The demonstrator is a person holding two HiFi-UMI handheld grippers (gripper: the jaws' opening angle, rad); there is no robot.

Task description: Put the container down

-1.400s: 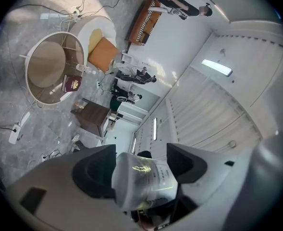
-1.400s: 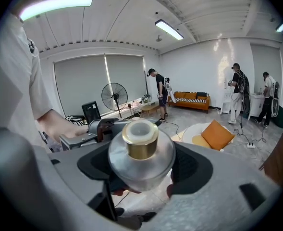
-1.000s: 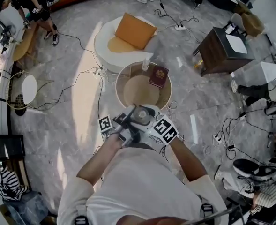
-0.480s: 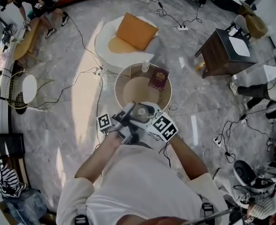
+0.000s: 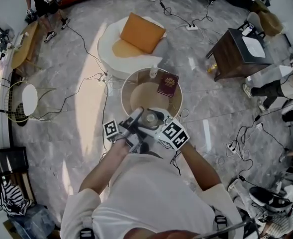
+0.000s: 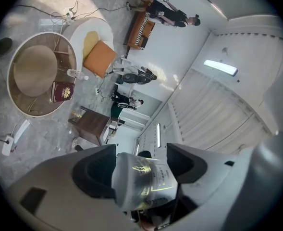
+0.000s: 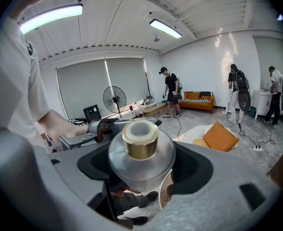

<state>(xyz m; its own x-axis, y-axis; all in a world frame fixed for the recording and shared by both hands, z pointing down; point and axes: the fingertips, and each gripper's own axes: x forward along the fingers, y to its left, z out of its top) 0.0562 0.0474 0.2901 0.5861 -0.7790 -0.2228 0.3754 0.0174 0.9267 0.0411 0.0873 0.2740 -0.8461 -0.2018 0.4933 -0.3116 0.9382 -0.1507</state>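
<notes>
I hold a clear round container point(image 5: 150, 118) with a gold neck between both grippers, close to my chest, above the near rim of a round table point(image 5: 146, 96). In the head view my left gripper point(image 5: 136, 127) comes at it from the left and my right gripper point(image 5: 159, 127) from the right. My left gripper point(image 6: 140, 160) is shut on the container's labelled body point(image 6: 142, 179). My right gripper point(image 7: 141, 163) is shut round the container's clear bulb point(image 7: 140, 152), its gold neck facing the camera.
On the round table lie a dark red book point(image 5: 167, 82) and a small clear bottle point(image 5: 153, 71). Beyond it stands a white round seat with an orange cushion point(image 5: 142, 32). A dark side table point(image 5: 236, 51) is at the right. Cables run over the marble floor.
Both grippers and the container have stayed almost in place over the table's near rim. The people at the far left have walked toward the top edge.
</notes>
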